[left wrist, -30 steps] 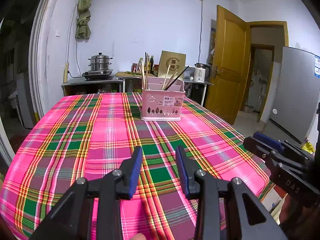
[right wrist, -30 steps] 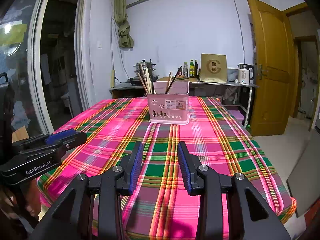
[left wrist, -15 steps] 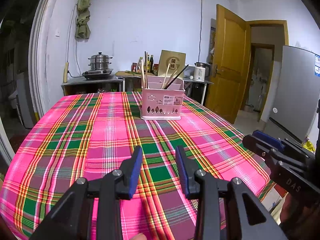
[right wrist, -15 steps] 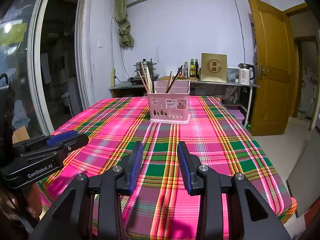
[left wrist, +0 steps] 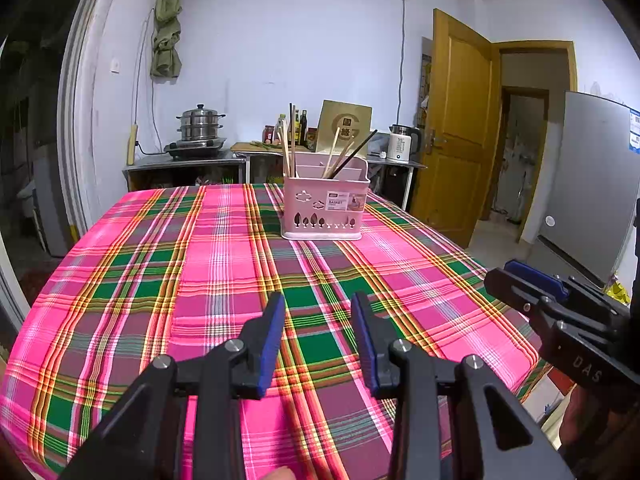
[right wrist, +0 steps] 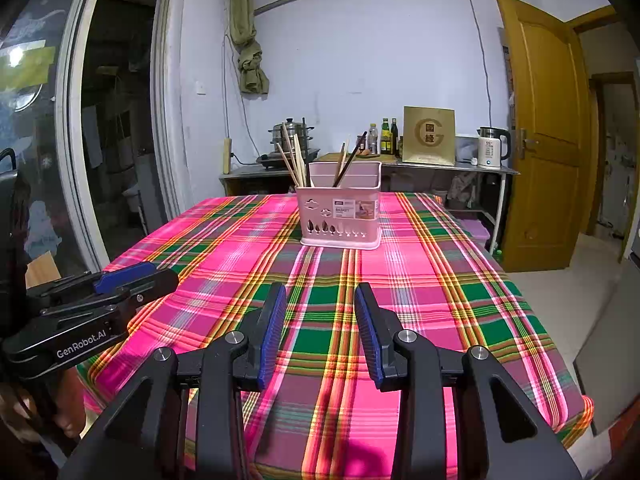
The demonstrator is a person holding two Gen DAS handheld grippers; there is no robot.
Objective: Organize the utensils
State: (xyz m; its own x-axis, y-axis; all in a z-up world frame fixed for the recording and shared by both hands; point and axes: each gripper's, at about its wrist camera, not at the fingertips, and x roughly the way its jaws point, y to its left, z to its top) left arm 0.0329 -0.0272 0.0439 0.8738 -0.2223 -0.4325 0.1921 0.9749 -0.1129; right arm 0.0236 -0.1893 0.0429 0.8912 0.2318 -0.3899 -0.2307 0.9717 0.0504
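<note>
A pink utensil basket [left wrist: 325, 208] [right wrist: 340, 218] stands upright at the far middle of the plaid-covered table [left wrist: 168, 288] [right wrist: 420, 280]. Pale chopsticks [left wrist: 287, 146] [right wrist: 294, 158] lean in its left compartment; a dark pair with light ones [left wrist: 352, 156] [right wrist: 349, 160] leans in another. My left gripper [left wrist: 318, 312] hovers over the near table, open, nothing between its blue pads. My right gripper [right wrist: 320, 300] is open and empty too, well short of the basket. Each gripper shows at the edge of the other's view, the right gripper [left wrist: 532, 284] and the left gripper [right wrist: 136, 276].
Behind the table a steel counter [left wrist: 188, 162] carries a steamer pot [left wrist: 200, 126], bottles [right wrist: 386, 136], a gold box [right wrist: 429, 136] and a white kettle [right wrist: 492, 152]. A wooden door [right wrist: 540, 132] stands at the right, a glass doorway [right wrist: 60, 140] at the left.
</note>
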